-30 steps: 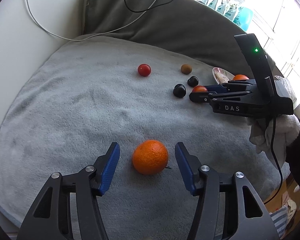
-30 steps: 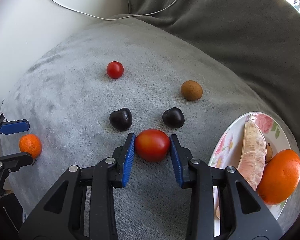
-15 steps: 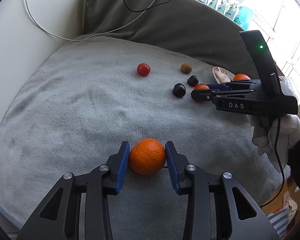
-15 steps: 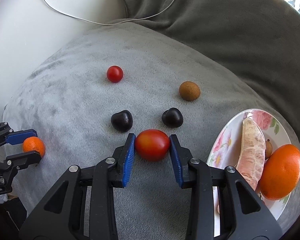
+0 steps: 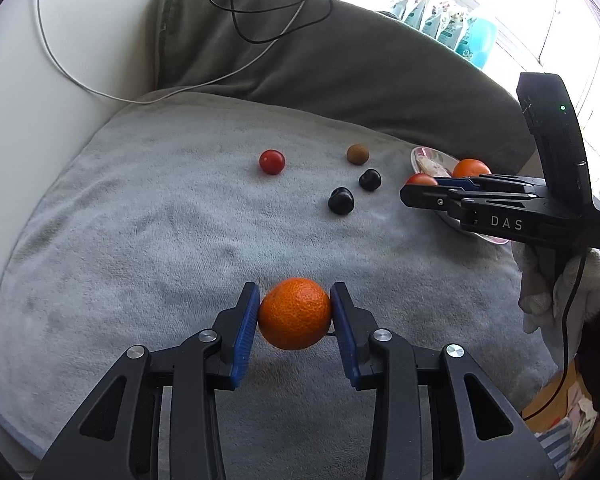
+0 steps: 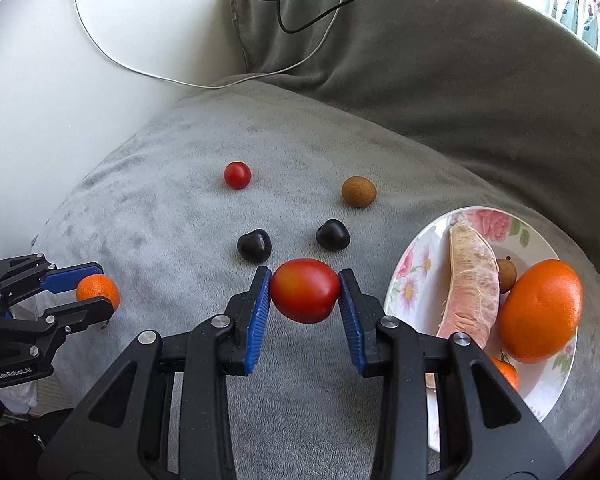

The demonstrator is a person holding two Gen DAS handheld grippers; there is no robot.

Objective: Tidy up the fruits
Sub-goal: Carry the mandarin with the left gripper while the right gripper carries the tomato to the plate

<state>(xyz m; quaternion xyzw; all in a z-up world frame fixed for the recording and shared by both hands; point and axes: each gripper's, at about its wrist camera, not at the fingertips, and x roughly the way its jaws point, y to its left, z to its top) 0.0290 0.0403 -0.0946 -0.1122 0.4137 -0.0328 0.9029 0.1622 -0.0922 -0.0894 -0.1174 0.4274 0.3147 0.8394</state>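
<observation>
Fruits lay scattered on a grey blanket (image 6: 148, 184) spread over a cushion, and two of them were already gripped. The left gripper (image 5: 295, 314) had its jaws closed on a small mandarin (image 5: 295, 314), the blue pads (image 5: 244, 332) pressing on both sides of it, low over the near part of the blanket. In the right wrist view the same mandarin (image 6: 98, 290) showed at the far left, between that gripper's fingers. The right gripper (image 6: 305, 295) had its jaws closed on a red tomato (image 6: 305, 295), the pads (image 6: 260, 312) tight against its left and right flanks, just beside the rim of a flowered plate (image 6: 420, 264).

On the plate lay a peeled pomelo segment (image 6: 470, 284), a large orange (image 6: 540, 310), a small brown fruit (image 6: 506, 276) between them, and another small orange fruit (image 6: 506, 372) partly hidden behind the right finger. Loose on the blanket beyond the tomato were two dark, glossy fruits (image 6: 254, 245) (image 6: 333, 234), set a little apart from each other. Farther back sat a small red cherry tomato (image 6: 237, 175) and a round brown fruit (image 6: 359, 191), well apart.

From the left wrist view, the right gripper (image 5: 420, 188) reached in from the right edge, held in a white-gloved hand (image 5: 560, 292). A dark olive cushion (image 6: 440, 80) rose behind the blanket, with cables (image 6: 300, 8) draped over its top.
</observation>
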